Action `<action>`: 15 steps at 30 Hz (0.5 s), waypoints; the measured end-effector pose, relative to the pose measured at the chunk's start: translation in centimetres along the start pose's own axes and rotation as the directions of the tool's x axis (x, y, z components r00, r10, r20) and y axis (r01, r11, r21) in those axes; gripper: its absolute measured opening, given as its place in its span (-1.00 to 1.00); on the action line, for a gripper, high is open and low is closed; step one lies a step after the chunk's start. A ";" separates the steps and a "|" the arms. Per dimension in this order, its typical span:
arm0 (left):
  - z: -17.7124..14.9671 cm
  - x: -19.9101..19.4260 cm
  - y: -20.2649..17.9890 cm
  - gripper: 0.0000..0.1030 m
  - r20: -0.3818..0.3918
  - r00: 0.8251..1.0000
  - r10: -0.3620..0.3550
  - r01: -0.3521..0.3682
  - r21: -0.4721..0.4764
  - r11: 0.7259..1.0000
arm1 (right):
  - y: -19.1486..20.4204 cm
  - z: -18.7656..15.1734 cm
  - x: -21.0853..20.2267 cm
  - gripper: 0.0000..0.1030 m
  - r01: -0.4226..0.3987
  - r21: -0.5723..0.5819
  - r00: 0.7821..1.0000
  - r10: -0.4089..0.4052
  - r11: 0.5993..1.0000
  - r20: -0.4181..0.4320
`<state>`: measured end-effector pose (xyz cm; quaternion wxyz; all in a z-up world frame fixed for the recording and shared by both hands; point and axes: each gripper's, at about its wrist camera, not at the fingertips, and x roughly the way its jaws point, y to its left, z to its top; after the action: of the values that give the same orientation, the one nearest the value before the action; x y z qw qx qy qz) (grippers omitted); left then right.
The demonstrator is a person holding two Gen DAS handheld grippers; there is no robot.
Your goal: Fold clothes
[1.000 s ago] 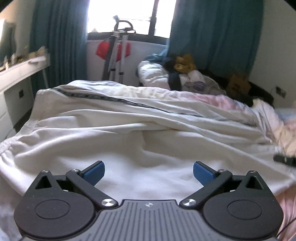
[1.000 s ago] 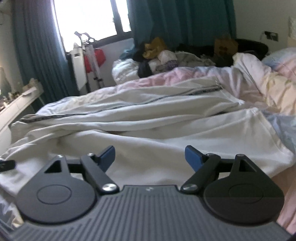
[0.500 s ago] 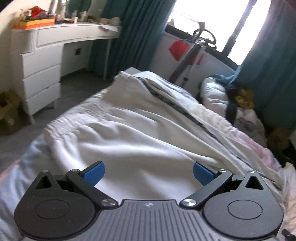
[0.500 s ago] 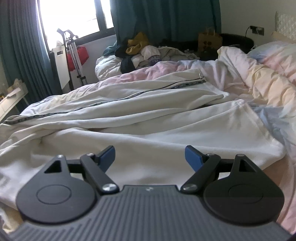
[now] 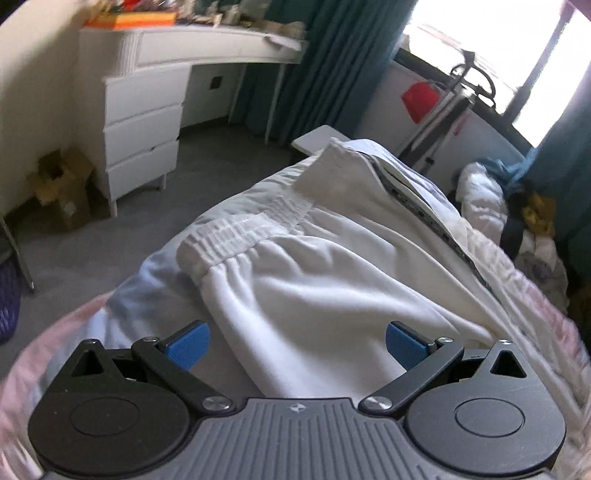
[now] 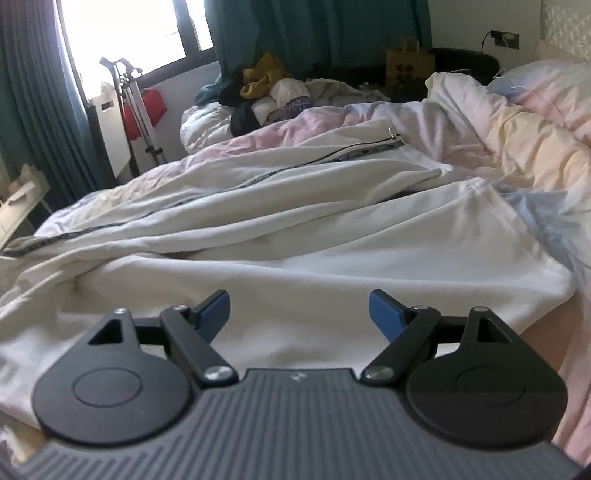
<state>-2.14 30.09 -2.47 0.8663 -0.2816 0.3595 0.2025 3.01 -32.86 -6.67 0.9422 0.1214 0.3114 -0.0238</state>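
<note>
The white trousers (image 5: 332, 280) lie spread lengthwise across the bed (image 5: 122, 295), on top of a pastel pink-and-blue duvet (image 6: 517, 122). In the left wrist view the gathered elastic waistband (image 5: 236, 236) sits close to the bed's edge, with a strip of bare duvet between it and the drop to the grey floor (image 5: 147, 206). A dark patterned side stripe (image 5: 436, 225) runs along the farther trouser leg. The left gripper (image 5: 297, 345) is released, its blue pads wide apart above the cloth just short of the waistband, nothing between them. The right gripper (image 6: 299, 314) is likewise released, jaws spread wide over the nearer leg, gripping nothing. In the right wrist view the nearer leg's hem edge (image 6: 543, 254) falls toward the right, with duvet exposed beyond it; the zip end (image 6: 391, 138) of the farther leg lies farther up the bed. Whether the pads touch fabric cannot be told. Floor stands open between the bed and a white drawer unit (image 5: 140, 136). A heap of clothes (image 6: 273, 92) occupies the far side near teal curtains (image 6: 314, 33).
</note>
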 end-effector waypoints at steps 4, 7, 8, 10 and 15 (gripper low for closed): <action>0.0 0.5 1.8 0.99 -0.018 1.000 -0.007 0.005 -0.119 0.993 | -0.3 0.0 -0.5 0.63 0.012 0.017 1.000 -0.013 1.000 0.020; 0.0 0.9 2.7 0.99 -0.036 0.999 -0.023 0.017 -0.177 0.984 | -1.1 0.1 -0.7 0.63 0.011 0.062 1.000 -0.012 0.998 0.015; 0.0 1.1 3.0 0.99 -0.045 0.999 -0.029 0.020 -0.194 0.981 | -1.2 0.1 -0.7 0.63 0.015 0.070 1.000 -0.016 0.997 0.017; 0.0 1.5 3.4 0.99 -0.062 0.997 -0.040 0.025 -0.226 0.974 | -1.4 0.1 -0.9 0.63 0.023 0.081 0.999 -0.025 0.996 0.023; -0.2 2.2 3.9 0.99 -0.093 0.994 -0.064 0.038 -0.262 0.964 | -3.2 0.4 -1.8 0.63 0.046 0.164 0.997 -0.056 0.985 0.057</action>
<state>-2.91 33.23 -5.52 0.8076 -0.4117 0.3657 0.2109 1.41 -36.07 -5.97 0.9374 0.1888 0.2825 -0.0768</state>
